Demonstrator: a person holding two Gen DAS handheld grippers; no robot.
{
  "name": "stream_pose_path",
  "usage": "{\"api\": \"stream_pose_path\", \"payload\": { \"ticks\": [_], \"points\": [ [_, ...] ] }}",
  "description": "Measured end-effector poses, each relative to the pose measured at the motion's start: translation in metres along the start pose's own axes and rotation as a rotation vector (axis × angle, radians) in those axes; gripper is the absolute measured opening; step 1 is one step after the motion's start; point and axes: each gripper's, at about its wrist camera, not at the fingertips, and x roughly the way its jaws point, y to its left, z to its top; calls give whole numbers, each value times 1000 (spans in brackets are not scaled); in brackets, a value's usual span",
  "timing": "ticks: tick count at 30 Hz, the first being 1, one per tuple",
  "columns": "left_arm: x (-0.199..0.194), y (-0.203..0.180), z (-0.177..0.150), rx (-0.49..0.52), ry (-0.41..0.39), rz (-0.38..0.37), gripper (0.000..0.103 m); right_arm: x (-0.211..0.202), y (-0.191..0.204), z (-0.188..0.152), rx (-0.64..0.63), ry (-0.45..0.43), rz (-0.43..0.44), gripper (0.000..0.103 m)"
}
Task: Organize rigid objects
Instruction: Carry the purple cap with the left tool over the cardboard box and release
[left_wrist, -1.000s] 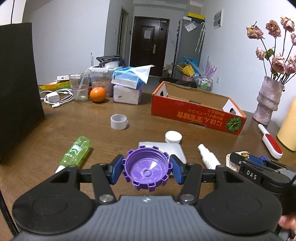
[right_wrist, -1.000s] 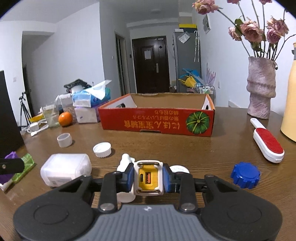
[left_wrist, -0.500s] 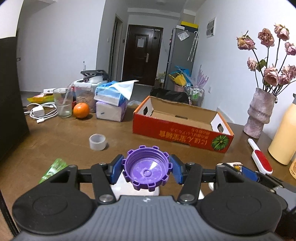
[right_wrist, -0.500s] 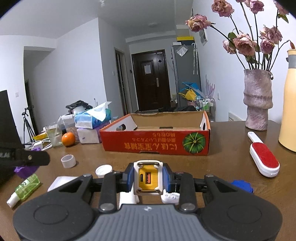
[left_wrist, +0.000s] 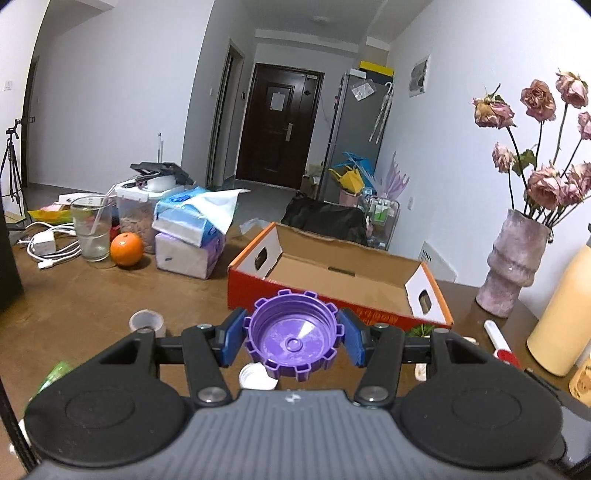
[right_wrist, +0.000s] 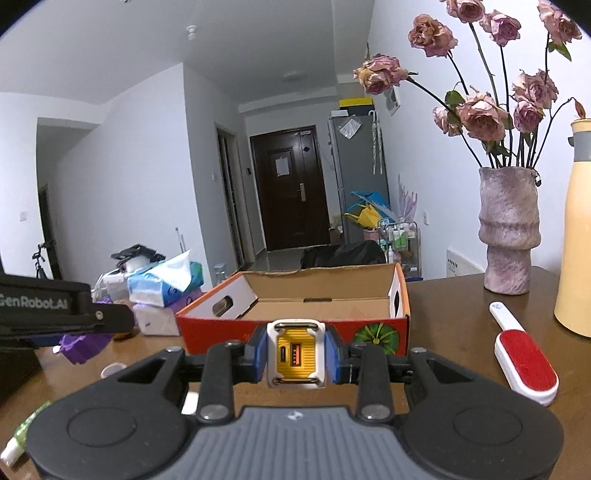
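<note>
My left gripper (left_wrist: 293, 339) is shut on a purple notched bottle cap (left_wrist: 293, 338), held above the table just in front of the open red cardboard box (left_wrist: 332, 280). My right gripper (right_wrist: 296, 354) is shut on a white and yellow charger block (right_wrist: 296, 354), also raised in front of the same box (right_wrist: 295, 325). The box interior looks bare. In the right wrist view the left gripper's side (right_wrist: 55, 314) and the purple cap (right_wrist: 79, 345) show at the left.
A red and white lint brush (right_wrist: 524, 350), a pink vase with dried roses (right_wrist: 508, 229) and a yellow flask (right_wrist: 578, 236) stand to the right. Tissue packs (left_wrist: 192, 229), an orange (left_wrist: 126, 249), a glass (left_wrist: 91, 232), a tape roll (left_wrist: 146, 321), a white cap (left_wrist: 255, 374) and a green bottle (right_wrist: 22, 434) are on the table.
Both grippers have risen and moved forward toward the red box, each still holding its object. The loose items on the table have dropped low in view.
</note>
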Motion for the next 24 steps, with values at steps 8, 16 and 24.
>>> {"api": "stream_pose_path", "payload": {
  "ticks": [8, 16, 24],
  "points": [
    [30, -8, 19, -43, -34, 16, 55, 25, -5, 10, -2, -22, 1, 31],
    [62, -8, 37, -78, -53, 38, 55, 51, -14, 23, 18, -44, -18, 31],
    [97, -11, 45, -72, -37, 47, 55, 81, -18, 31, 8, -43, -29, 30]
  ]
}}
